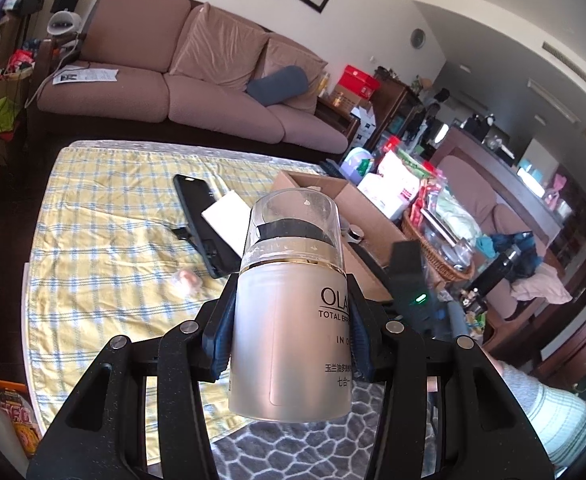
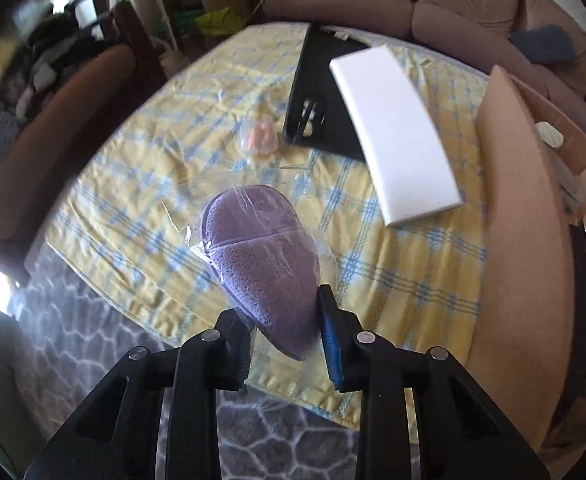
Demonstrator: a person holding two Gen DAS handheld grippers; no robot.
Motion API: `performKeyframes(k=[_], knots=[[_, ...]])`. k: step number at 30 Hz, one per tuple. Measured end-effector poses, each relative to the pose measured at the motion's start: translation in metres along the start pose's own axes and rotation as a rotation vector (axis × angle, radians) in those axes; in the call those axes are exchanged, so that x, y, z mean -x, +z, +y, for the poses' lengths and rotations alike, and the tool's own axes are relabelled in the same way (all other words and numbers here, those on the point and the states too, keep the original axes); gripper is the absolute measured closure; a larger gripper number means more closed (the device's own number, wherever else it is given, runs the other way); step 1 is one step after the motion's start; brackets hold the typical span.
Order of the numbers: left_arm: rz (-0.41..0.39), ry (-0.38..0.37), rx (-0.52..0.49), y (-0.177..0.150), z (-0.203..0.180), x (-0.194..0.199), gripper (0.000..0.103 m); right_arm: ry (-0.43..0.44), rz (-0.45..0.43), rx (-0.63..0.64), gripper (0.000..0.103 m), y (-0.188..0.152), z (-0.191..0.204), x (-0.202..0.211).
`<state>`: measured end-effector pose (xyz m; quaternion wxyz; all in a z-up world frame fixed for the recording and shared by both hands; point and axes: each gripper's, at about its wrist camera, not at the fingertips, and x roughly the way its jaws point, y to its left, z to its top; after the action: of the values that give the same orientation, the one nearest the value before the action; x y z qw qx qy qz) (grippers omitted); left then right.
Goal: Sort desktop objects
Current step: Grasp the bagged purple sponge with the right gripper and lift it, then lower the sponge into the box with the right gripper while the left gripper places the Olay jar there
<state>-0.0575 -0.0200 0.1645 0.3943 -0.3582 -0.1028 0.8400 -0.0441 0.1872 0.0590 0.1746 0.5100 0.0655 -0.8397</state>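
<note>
Over the checked cloth [image 2: 141, 208] on the bench, both hand-held grippers are loaded. The left hand-held gripper [image 1: 289, 332] is clenched on a frosted lotion bottle [image 1: 291, 320], its blue pads pressing the body from both sides, clear cap pointing away toward the sofa [image 1: 197, 68]; the bottle is clear of the cloth. The right hand-held gripper [image 2: 285, 328] grasps a purple sponge [image 2: 261, 256] in a clear wrapper, pinched at its near, narrow end, with the rest hanging out over the cloth's front edge.

Left on the cloth: a black case [image 2: 313, 92] with a white box [image 2: 393, 132] lying partly across it, and a small pink item in plastic [image 2: 258, 138] just beside the case. A cardboard box [image 2: 533, 208] stands open at the right side of the bench, with some things already inside, though what they are is hard to tell.

The step in hand looks like carrying picked items to the box, which I take to be the sorting bin. The next move calls for swinging each load over the box's open top and clearing its raised wall before letting go. The sponge's grip is thin and on slippery film, so it may slide; the bottle is heavy and smooth, so keep it steady
</note>
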Motion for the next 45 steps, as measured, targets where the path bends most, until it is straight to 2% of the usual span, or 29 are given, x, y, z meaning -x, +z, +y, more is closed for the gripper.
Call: performKeyframes(k=[7,10,14,16,19,24,26,27,28,32,34,39,43,45], knots=[[0.020,-0.063,-0.029,0.014,-0.053,-0.037,0.058,0.017,-0.117,-0.131,0.075,0.000,-0.039,0.074],[0.038,-0.105,-0.034,0.020,-0.084,-0.068,0.058,-0.043,-0.148,-0.184,0.075,-0.009,-0.071,0.107],[0.071,-0.164,-0.015,0.028,-0.118,-0.112,0.058,-0.190,-0.136,-0.261,0.075,-0.032,-0.131,0.134],[0.096,-0.175,-0.014,0.030,-0.133,-0.137,0.058,-0.242,-0.113,-0.309,0.075,-0.046,-0.162,0.135],[0.139,-0.172,-0.035,0.029,-0.157,-0.175,0.058,-0.265,-0.067,-0.380,0.075,-0.064,-0.197,0.122],[0.205,-0.177,-0.039,0.026,-0.187,-0.227,0.058,-0.294,-0.003,-0.396,0.069,-0.075,-0.218,0.098],[0.231,-0.172,-0.030,0.023,-0.194,-0.246,0.058,-0.296,0.009,-0.394,0.067,-0.076,-0.222,0.091],[0.244,-0.175,-0.020,0.022,-0.196,-0.255,0.058,-0.302,0.015,-0.389,0.061,-0.077,-0.224,0.089],[0.256,-0.174,-0.006,0.021,-0.197,-0.264,0.058,-0.300,0.018,-0.385,0.050,-0.079,-0.226,0.087],[0.305,-0.166,0.056,0.019,-0.199,-0.296,0.059,-0.273,-0.001,-0.344,0.045,-0.087,-0.228,0.089],[0.322,-0.166,0.067,0.017,-0.201,-0.304,0.058,-0.283,-0.016,-0.329,0.029,-0.092,-0.227,0.096],[0.343,-0.134,0.057,0.013,-0.204,-0.315,0.060,-0.268,-0.093,-0.361,0.029,-0.111,-0.238,0.131],[0.346,-0.118,0.075,0.010,-0.203,-0.318,0.060,-0.169,-0.168,-0.437,0.028,-0.123,-0.250,0.151],[0.347,-0.113,0.071,0.010,-0.206,-0.315,0.060,-0.153,-0.185,-0.451,0.028,-0.126,-0.250,0.157]])
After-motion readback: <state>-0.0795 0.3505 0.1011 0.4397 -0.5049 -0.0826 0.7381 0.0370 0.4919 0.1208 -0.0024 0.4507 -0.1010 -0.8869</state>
